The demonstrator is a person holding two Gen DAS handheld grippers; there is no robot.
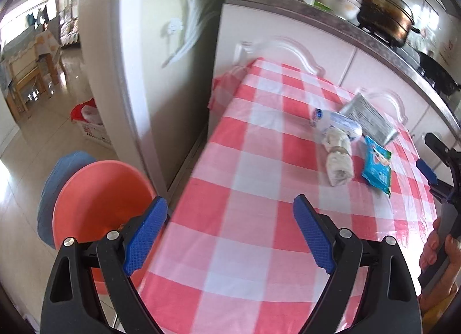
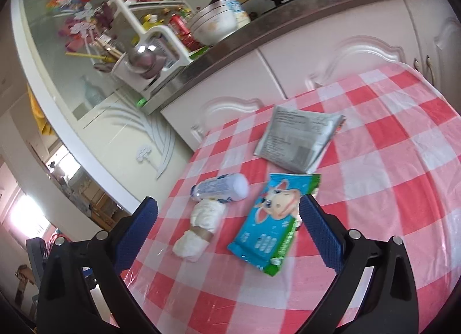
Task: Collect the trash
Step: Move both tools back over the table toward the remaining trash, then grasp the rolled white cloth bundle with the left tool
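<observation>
Left gripper (image 1: 230, 213): jaws wide apart, nothing between them, above the near edge of the checked tablecloth (image 1: 245, 175). Right gripper (image 2: 227, 218): jaws also spread, empty, pointed at the trash; in its view the blue cow-print wrapper (image 2: 270, 224) sits just ahead between the two pads, not touched. Four trash items, clustered mid-table: one blue wrapper, one white crumpled wad (image 2: 198, 230) with a tape band, one small plastic bottle (image 2: 220, 188) lying on its side touching the wad, one silver foil pouch (image 2: 299, 139) farther back. One orange basin (image 1: 100, 204) sits beside the table's left edge, below the left gripper. One dark pot (image 1: 386, 15) on the stove behind. A hand (image 1: 438, 250) grips the right tool's handle.
</observation>
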